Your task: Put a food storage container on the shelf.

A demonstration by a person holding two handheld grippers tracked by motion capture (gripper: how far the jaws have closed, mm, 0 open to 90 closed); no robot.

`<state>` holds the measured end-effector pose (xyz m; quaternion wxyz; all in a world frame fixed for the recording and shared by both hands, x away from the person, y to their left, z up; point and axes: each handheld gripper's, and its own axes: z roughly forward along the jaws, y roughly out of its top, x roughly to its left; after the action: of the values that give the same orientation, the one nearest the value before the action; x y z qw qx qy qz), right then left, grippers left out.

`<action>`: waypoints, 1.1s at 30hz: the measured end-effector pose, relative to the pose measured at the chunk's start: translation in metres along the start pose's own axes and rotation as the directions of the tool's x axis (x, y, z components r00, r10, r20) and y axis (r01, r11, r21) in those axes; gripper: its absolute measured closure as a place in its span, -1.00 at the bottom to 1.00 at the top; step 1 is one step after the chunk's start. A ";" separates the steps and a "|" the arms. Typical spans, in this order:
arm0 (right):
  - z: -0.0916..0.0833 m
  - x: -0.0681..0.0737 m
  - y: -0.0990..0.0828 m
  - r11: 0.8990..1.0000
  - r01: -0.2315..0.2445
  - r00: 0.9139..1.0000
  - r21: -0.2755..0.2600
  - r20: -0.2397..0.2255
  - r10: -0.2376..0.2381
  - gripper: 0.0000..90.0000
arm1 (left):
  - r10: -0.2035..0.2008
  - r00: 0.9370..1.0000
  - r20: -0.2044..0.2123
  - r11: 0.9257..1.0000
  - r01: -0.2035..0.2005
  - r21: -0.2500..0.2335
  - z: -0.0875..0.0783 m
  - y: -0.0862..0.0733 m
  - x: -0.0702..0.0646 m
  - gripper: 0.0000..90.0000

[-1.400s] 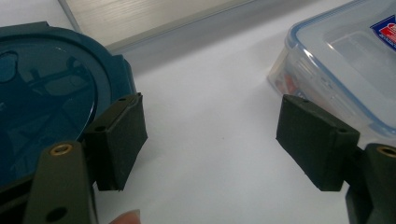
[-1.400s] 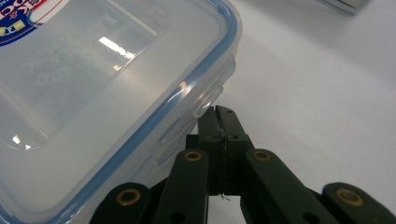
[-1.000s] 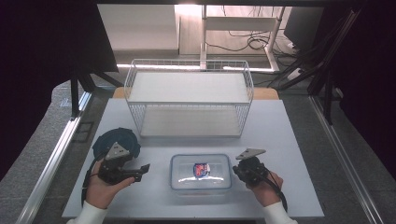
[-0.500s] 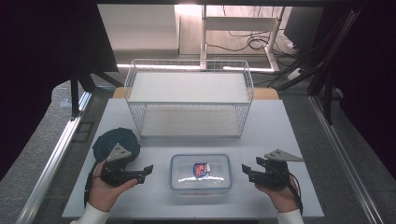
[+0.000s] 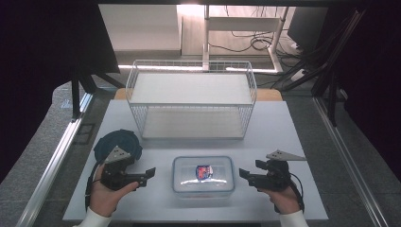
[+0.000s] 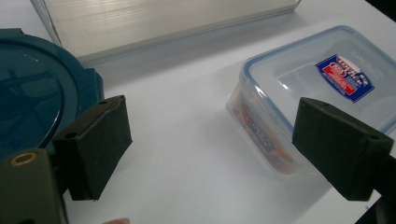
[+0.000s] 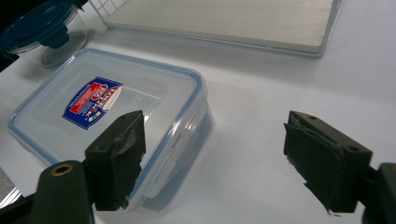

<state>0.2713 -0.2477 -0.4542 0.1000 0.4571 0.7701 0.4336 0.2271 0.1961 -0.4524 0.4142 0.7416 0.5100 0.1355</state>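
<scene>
A clear rectangular container (image 5: pixel 203 174) with a blue-rimmed lid and a red and blue label lies at the table's front middle. Its lid is on. My left gripper (image 5: pixel 145 176) hovers just left of it, pointing at it, and in the left gripper view (image 6: pixel 215 140) its jaws stand open around bare table with the container (image 6: pixel 327 70) ahead. My right gripper (image 5: pixel 248 171) sits just right of the container, apart from it. Its jaws (image 7: pixel 219 154) are wide open with nothing between them; the container (image 7: pixel 93 102) lies beside the left jaw. Both grippers' jaws have just been opening.
A round container with a dark teal lid (image 5: pixel 117 144) stands behind my left hand. A white wire basket (image 5: pixel 191 103) with a pale floor board occupies the table's back middle. The table's front edge runs close under both hands.
My right gripper has drawn back to the right from the container's right edge and opened its jaws. The left gripper has stayed in place, opening slightly.
</scene>
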 end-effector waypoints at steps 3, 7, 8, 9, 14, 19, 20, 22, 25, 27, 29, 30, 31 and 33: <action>0.001 0.001 -0.001 1.000 -0.011 1.000 0.010 -0.023 0.012 -0.62 | -0.016 0.999 0.040 1.000 0.016 -0.003 0.001 0.002 -0.005 -0.77; 0.003 0.003 0.000 0.999 -0.043 0.996 0.018 -0.080 0.044 -0.66 | -0.029 0.994 0.101 1.000 0.029 0.002 0.005 0.003 -0.010 -0.76; 0.003 0.003 0.000 0.998 -0.052 0.994 0.022 -0.098 0.054 -0.66 | -0.041 0.992 0.120 0.999 0.041 0.000 0.007 0.003 -0.011 -0.76; 0.004 0.004 0.000 0.998 -0.062 0.991 0.023 -0.116 0.064 -0.67 | -0.055 0.988 0.143 0.998 0.056 0.003 0.008 0.004 -0.011 -0.76; 0.012 0.007 -0.002 0.994 -0.098 0.982 0.052 -0.159 0.105 -0.71 | -0.122 0.971 0.207 0.992 0.118 0.032 0.020 0.004 -0.016 -0.77; 0.022 0.011 -0.004 0.991 -0.110 0.977 0.081 -0.175 0.123 -0.75 | -0.159 0.956 0.247 0.987 0.147 0.068 0.034 0.007 -0.022 -0.75; 0.025 0.012 -0.004 0.990 -0.106 0.977 0.089 -0.175 0.121 -0.76 | -0.165 0.953 0.253 0.986 0.151 0.074 0.037 0.007 -0.023 -0.75; 0.027 0.012 -0.004 0.990 -0.104 0.977 0.094 -0.175 0.119 -0.77 | -0.171 0.951 0.257 0.985 0.155 0.082 0.039 0.007 -0.024 -0.75; 0.033 0.013 -0.005 0.988 -0.111 0.974 0.109 -0.185 0.130 -0.78 | -0.209 0.940 0.272 0.976 0.184 0.115 0.050 0.005 -0.024 -0.76; 0.036 0.012 -0.006 0.987 -0.113 0.974 0.118 -0.182 0.134 -0.79 | -0.244 0.929 0.279 0.967 0.213 0.137 0.058 0.002 -0.022 -0.76; 0.038 0.011 -0.007 0.985 -0.117 0.973 0.127 -0.183 0.139 -0.79 | -0.266 0.921 0.283 0.962 0.233 0.146 0.062 0.001 -0.021 -0.77; 0.039 0.011 -0.008 0.984 -0.119 0.972 0.134 -0.185 0.143 -0.80 | -0.289 0.913 0.288 0.954 0.250 0.164 0.068 -0.002 -0.020 -0.78; 0.041 0.011 -0.009 0.982 -0.121 0.970 0.142 -0.192 0.147 -0.82 | -0.295 0.910 0.290 0.951 0.253 0.175 0.071 -0.003 -0.020 -0.79; 0.042 0.011 -0.009 0.981 -0.122 0.969 0.150 -0.197 0.151 -0.83 | -0.301 0.907 0.294 0.949 0.255 0.184 0.073 -0.004 -0.019 -0.80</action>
<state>0.2824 -0.2165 -0.4840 -0.0425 0.4672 0.7708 0.4310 0.2610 0.1452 -0.4965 0.4526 0.7007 0.5452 -0.0829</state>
